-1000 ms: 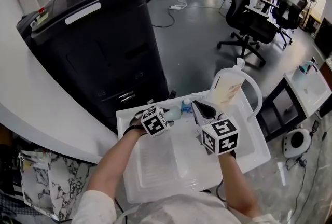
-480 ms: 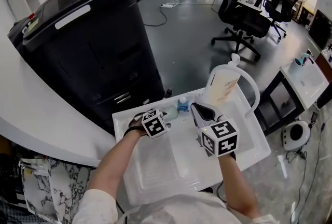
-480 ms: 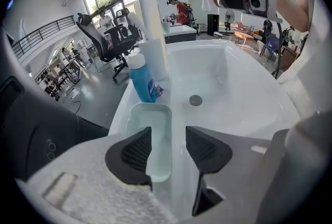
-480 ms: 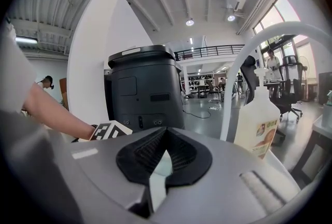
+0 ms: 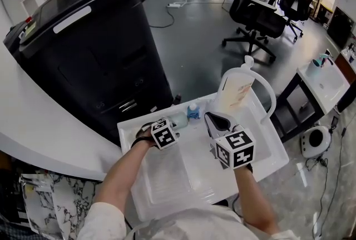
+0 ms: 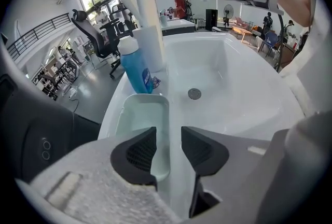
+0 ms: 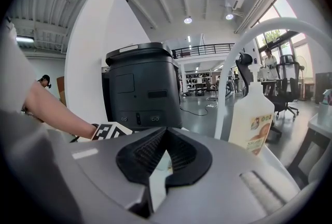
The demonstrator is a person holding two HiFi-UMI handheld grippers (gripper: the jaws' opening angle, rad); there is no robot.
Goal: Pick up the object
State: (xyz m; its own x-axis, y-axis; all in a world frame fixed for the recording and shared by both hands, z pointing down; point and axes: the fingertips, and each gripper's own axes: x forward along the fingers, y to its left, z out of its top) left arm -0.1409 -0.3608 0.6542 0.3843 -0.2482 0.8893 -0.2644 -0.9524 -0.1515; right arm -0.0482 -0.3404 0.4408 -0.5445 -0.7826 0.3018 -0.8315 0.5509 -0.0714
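Note:
A pale green soap dish [image 6: 139,114] lies on the white sink's [image 6: 244,93] back left rim, next to a small blue bottle [image 6: 136,70]. My left gripper [image 6: 168,136] points steeply down at the dish, whose right wall runs up between the pads. The jaws have just been closing, and a gap still shows on each side of the wall. In the head view the left gripper [image 5: 169,124] is right at the dish [image 5: 179,120]. My right gripper [image 5: 216,118] hovers over the basin, shut and empty, and its pads [image 7: 165,137] meet.
A tall soap pump bottle [image 5: 237,89] and a white arched faucet [image 5: 269,91] stand at the sink's back. The basin has a round drain [image 6: 194,94]. A big black machine [image 5: 94,50] stands behind the sink, office chairs [image 5: 256,14] beyond.
The left gripper has sunk a little onto the soap dish at the sink's back rim. The right gripper stays about where it was.

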